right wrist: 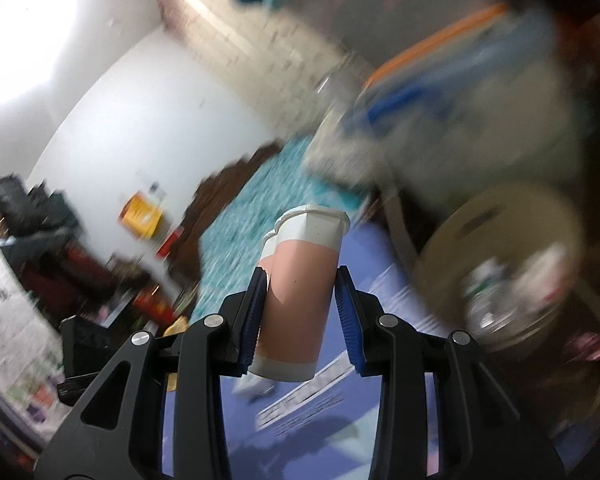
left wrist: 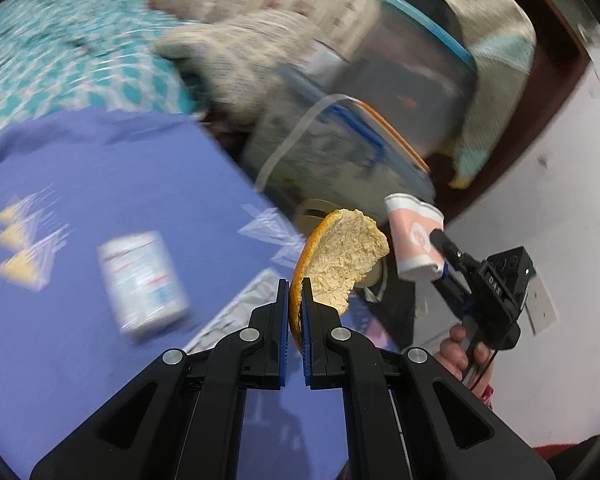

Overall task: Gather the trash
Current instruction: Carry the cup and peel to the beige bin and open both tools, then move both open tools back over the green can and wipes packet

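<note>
My left gripper (left wrist: 296, 284) is shut on a piece of orange peel (left wrist: 340, 264), held in the air above the purple cloth (left wrist: 100, 184). My right gripper (right wrist: 300, 276) is shut on a crushed pink-and-white paper cup (right wrist: 300, 288). In the left wrist view the right gripper (left wrist: 440, 244) shows at the right with the cup (left wrist: 414, 236) in it. A white can (left wrist: 144, 280) lies on its side on the purple cloth. A beige bin (right wrist: 512, 280) with trash inside shows blurred at the right in the right wrist view.
A teal patterned bedspread (left wrist: 60, 52) lies beyond the purple cloth. Large plastic bags and bundles (left wrist: 340, 120) are stacked behind. A white wall (left wrist: 560, 160) is at the right. Both views are motion-blurred.
</note>
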{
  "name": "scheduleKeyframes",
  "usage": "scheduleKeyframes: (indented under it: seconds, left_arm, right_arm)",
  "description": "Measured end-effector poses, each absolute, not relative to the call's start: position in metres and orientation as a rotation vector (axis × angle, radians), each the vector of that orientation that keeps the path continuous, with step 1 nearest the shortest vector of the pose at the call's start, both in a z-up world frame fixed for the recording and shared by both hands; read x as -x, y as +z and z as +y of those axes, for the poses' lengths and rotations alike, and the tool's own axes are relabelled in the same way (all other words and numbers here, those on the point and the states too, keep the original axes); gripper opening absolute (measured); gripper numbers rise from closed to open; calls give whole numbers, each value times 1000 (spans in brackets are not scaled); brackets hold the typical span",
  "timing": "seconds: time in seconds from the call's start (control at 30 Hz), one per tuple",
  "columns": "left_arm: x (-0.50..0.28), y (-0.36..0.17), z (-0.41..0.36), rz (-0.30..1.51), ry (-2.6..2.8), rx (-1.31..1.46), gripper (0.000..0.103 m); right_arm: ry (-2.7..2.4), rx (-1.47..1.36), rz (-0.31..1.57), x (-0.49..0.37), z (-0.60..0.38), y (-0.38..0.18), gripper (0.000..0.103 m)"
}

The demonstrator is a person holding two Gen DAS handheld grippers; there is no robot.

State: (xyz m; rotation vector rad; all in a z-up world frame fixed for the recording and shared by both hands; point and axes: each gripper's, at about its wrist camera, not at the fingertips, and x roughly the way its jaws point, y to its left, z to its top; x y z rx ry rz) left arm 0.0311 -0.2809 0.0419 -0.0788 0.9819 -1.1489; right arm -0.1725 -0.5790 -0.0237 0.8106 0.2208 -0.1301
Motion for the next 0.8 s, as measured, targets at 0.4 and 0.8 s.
scheduleKeyframes:
  seconds: [0.4, 0.8]
  left_arm:
    - [-16, 8, -532, 1015, -1163, -185, 65]
    - [1, -8, -417, 962, -1124, -262, 40]
  right_arm:
    - [-347, -825, 292, 182, -682, -62, 88]
    - [-247, -824, 293, 161, -651, -60, 76]
